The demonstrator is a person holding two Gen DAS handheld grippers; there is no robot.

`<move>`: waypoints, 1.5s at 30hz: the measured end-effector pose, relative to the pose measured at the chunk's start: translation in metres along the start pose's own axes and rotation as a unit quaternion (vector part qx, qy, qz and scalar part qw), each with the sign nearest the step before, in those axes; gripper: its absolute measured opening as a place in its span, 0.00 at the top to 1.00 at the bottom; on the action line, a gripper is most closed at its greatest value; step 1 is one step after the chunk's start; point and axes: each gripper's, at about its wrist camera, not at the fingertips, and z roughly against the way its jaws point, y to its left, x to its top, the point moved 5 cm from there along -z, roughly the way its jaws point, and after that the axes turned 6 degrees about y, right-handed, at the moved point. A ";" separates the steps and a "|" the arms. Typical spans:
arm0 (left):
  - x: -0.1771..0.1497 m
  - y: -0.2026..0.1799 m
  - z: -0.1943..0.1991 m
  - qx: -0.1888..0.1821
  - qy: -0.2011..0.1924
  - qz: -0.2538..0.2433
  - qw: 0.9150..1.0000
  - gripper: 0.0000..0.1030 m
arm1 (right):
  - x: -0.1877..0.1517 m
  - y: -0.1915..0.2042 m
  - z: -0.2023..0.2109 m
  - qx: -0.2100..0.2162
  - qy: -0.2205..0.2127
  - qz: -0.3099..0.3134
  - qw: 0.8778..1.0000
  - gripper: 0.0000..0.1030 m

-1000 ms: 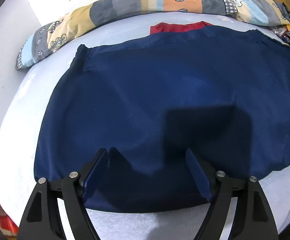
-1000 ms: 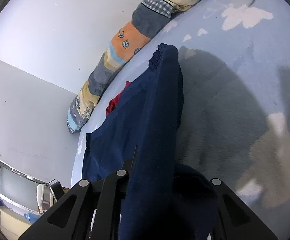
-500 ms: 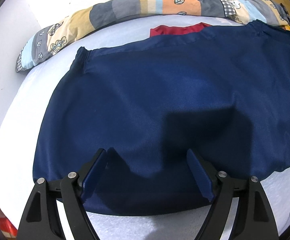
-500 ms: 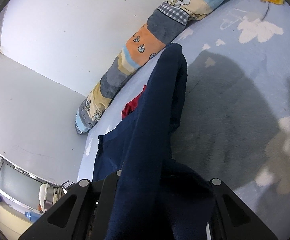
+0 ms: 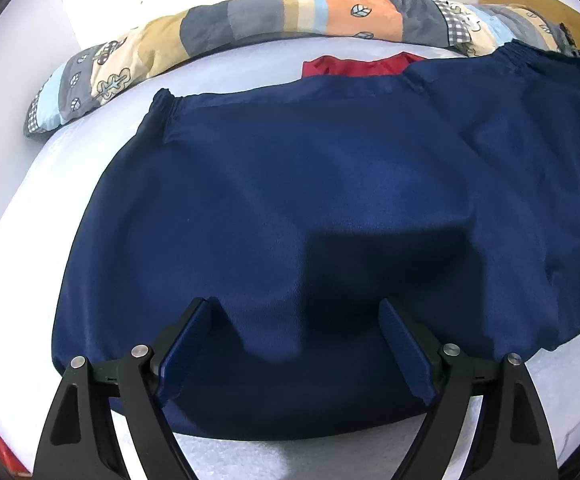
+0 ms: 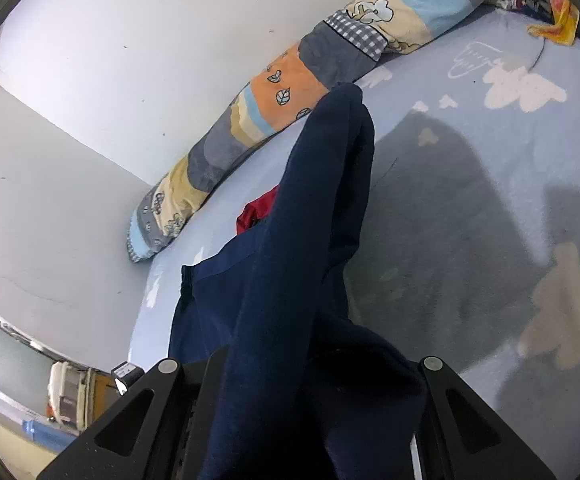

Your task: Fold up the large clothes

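Observation:
A large navy garment [image 5: 290, 180] lies spread on the pale blue bed sheet [image 5: 250, 52], its gathered corner at the far left. My left gripper [image 5: 296, 308] hangs open just over the garment's near edge, its blue pads wide apart with nothing between them. The garment's right side is lifted, and its elastic hem shows at the upper right. In the right wrist view the navy garment [image 6: 310, 220] rises in a long fold out of my right gripper [image 6: 310, 380], which is shut on it. The cloth hides the fingertips.
A red garment [image 5: 362, 66] peeks out behind the navy one. A long patchwork bolster [image 5: 250, 20] lies along the white wall. A wooden headboard [image 5: 530, 0] stands at the far right. Colourful clothes [image 6: 550, 12] lie at the bed's far end. The cloud-print sheet [image 6: 490, 200] spreads to the right.
The right gripper has lifted the garment's right side higher, and its hem has swung up toward the bolster and leftward. The left gripper has stayed open in place.

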 end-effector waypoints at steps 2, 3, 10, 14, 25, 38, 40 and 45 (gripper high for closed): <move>0.000 0.000 0.002 0.001 -0.007 -0.007 1.000 0.16 | 0.000 0.009 -0.002 -0.012 0.002 0.003 1.000 0.84; -0.001 0.001 0.004 0.001 -0.012 -0.012 1.000 0.16 | 0.000 0.015 -0.004 -0.022 0.005 0.005 1.000 0.84; 0.000 0.029 0.027 -0.001 -0.048 0.007 0.999 0.17 | -0.005 0.079 -0.029 -0.096 0.021 0.036 0.995 0.84; -0.009 0.073 0.051 0.001 -0.079 0.056 0.995 0.17 | -0.014 0.128 -0.061 -0.124 0.036 0.065 0.989 0.84; -0.089 0.237 0.093 0.063 -0.104 0.227 0.966 0.17 | -0.123 0.259 -0.219 -0.213 0.081 0.233 0.945 0.84; -0.121 0.275 0.104 0.030 -0.107 0.274 0.955 0.17 | -0.174 0.310 -0.251 -0.232 0.050 0.313 0.920 0.84; -0.122 0.272 0.103 0.029 -0.106 0.267 0.957 0.17 | -0.195 0.312 -0.266 -0.235 0.063 0.333 0.911 0.84; -0.122 0.272 0.096 0.029 -0.098 0.255 0.962 0.17 | -0.217 0.283 -0.298 -0.269 0.082 0.348 0.894 0.80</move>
